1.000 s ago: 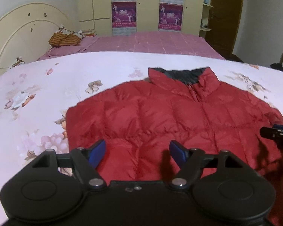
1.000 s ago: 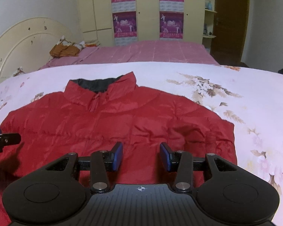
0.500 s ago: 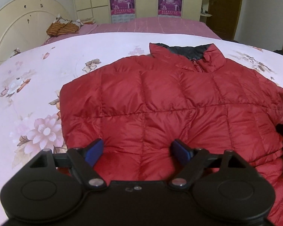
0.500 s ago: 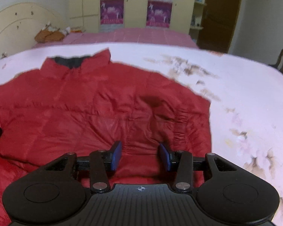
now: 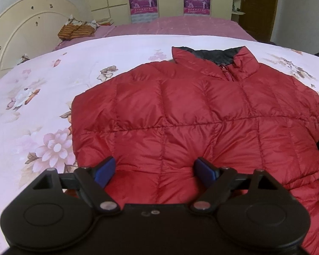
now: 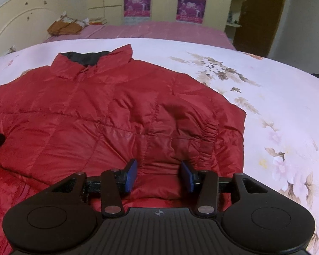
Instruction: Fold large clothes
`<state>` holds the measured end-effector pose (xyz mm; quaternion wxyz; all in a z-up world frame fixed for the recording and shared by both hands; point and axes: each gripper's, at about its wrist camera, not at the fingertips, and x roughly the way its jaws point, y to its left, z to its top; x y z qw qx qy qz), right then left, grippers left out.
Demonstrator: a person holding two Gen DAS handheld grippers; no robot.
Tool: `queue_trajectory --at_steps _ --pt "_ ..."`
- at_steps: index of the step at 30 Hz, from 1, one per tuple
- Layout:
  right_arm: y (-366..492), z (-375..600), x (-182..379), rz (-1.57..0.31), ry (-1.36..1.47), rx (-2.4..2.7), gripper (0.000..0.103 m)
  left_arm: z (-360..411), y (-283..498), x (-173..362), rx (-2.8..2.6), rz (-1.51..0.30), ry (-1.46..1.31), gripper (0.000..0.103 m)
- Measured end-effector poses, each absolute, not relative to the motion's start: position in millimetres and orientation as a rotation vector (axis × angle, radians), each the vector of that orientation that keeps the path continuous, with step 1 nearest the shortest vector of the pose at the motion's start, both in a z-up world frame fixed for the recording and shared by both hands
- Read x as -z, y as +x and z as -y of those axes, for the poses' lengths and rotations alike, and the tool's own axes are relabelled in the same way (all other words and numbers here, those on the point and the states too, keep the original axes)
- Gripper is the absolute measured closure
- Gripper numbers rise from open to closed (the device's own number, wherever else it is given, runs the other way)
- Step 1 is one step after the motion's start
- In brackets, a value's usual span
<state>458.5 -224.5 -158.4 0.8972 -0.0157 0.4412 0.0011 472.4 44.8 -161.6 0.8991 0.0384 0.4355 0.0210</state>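
Two views are giving me different edges of the red puffer jacket lying flat on the floral bed: mine on the left is showing its left edge, the right its gathered cuff. Left tongs have just been spreading over the hem, pinching nothing; right tongs are straddling a fabric ridge, and I cannot tell whether they are pinching it.

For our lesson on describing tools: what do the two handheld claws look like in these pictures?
Both are matte black plastic. The left claw and right claw each have two blue pads on black fingers, silver pivot screws, and a round disc at either side of the body. The right body is ribbed with a small crosshair mark; the left is smooth.
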Motion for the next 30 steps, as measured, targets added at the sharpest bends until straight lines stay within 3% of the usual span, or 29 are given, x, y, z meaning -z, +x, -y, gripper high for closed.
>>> queue_trajectory --at_steps 8,9,10,12,30 --pt "428.5 226.9 135.3 -0.854 -0.018 -0.052 0.055 -33.2 449.6 141.1 -0.046 -0.88 0.067 0.022" --pt "424.3 227.2 132.4 -0.849 -0.014 -0.06 0.053 -30.0 445.1 138.2 -0.04 -0.875 0.068 0.022" --pt "418.3 227.7 129.0 -0.84 -0.009 -0.072 0.039 -26.6 440.7 135.4 -0.035 -0.871 0.069 0.022" --pt "407.0 227.8 122.7 -0.812 -0.011 -0.077 0.025 -20.3 432.4 130.6 -0.027 -0.867 0.071 0.022" --pt "328.7 238.0 110.2 -0.785 0.008 -0.208 0.025 7.6 355.6 113.9 -0.028 -0.886 0.056 0.02"
